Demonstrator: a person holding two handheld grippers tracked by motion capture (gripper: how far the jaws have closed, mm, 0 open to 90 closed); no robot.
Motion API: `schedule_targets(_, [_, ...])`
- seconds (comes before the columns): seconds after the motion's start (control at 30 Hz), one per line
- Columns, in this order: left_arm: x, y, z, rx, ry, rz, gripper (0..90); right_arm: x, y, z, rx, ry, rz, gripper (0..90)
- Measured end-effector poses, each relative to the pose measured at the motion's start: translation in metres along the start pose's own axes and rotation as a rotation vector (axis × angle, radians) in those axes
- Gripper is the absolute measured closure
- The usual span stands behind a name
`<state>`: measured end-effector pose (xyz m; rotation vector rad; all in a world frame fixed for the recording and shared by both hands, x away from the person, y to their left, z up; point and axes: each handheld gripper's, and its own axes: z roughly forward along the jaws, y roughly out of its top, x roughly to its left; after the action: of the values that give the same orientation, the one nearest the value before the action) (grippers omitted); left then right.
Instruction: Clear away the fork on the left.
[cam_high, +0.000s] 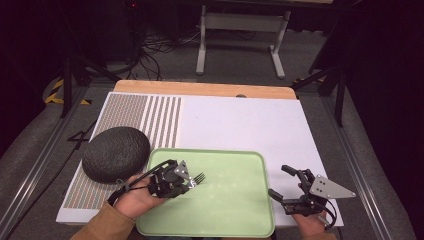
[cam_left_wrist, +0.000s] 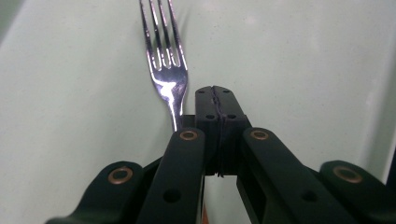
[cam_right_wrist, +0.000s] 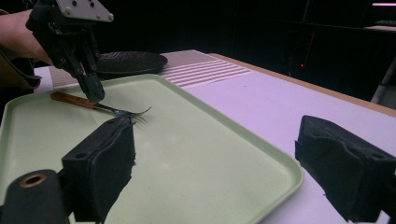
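A metal fork (cam_high: 199, 177) with a wooden handle (cam_right_wrist: 70, 99) lies on the pale green tray (cam_high: 225, 210), tines pointing right in the high view. My left gripper (cam_high: 191, 184) is shut, its tip down at the fork's neck. In the left gripper view the closed pads (cam_left_wrist: 217, 93) sit just right of the fork (cam_left_wrist: 166, 70), with nothing between them. From the right gripper view, the left gripper (cam_right_wrist: 95, 93) touches the fork (cam_right_wrist: 116, 111) from above. My right gripper (cam_high: 279, 181) is open and holds nothing, hovering at the tray's right rim (cam_right_wrist: 261, 154).
A dark round textured plate (cam_high: 116, 152) rests on the striped mat (cam_high: 155, 120) left of the tray. White table surface (cam_high: 240, 125) stretches beyond the tray. A wooden edge (cam_high: 200, 89) runs along the far side, with cables and a table frame on the floor behind.
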<state>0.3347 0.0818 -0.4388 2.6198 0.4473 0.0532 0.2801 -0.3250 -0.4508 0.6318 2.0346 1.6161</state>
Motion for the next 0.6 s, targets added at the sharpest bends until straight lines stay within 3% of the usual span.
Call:
schedule_targets(0.13, [0.003, 0.002, 0.007, 0.03, -0.014, 0.0, 89.8, 0.0, 0.0, 0.0, -0.004, 0.001, 0.003, 12.3])
schedule_targets(0.3, [0.001, 0.002, 0.011, 0.056, 0.008, 0.02, 89.8, 0.0, 0.0, 0.0, -0.003, -0.001, 0.001, 12.4])
schedule_targets(0.6, [0.004, 0.001, 0.015, 0.098, 0.027, 0.02, 89.9, 0.0, 0.0, 0.0, -0.006, 0.001, 0.004, 12.3])
